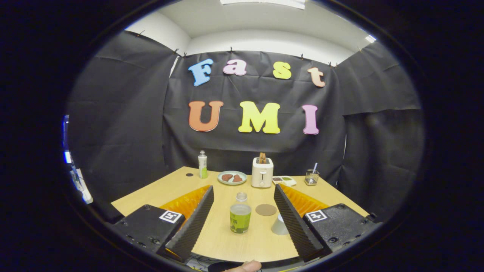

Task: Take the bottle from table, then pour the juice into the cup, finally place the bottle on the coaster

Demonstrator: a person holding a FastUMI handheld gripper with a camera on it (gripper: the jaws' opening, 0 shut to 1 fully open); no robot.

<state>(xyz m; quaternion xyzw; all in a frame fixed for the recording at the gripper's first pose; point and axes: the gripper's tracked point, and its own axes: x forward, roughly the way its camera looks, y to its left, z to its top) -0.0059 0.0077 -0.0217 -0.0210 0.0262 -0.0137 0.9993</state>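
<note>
A small clear bottle (240, 214) with a green label and a clear cap stands upright on the wooden table (227, 241), between my two fingers and a little ahead of them. A round brown coaster (266, 209) lies flat just right of the bottle. A pale cup (280, 225) stands beside the inner face of the right finger, partly hidden by it. My gripper (244, 192) is open wide, and its black ribbed fingers (194, 219) touch nothing.
Along the table's far side stand a taller green-and-white bottle (202, 164), a plate with brown food (232, 177), a white toaster (262, 172), a small flat tray (284, 180) and a mesh holder with a pen (312, 176). Part of a hand (245, 266) shows below the fingers.
</note>
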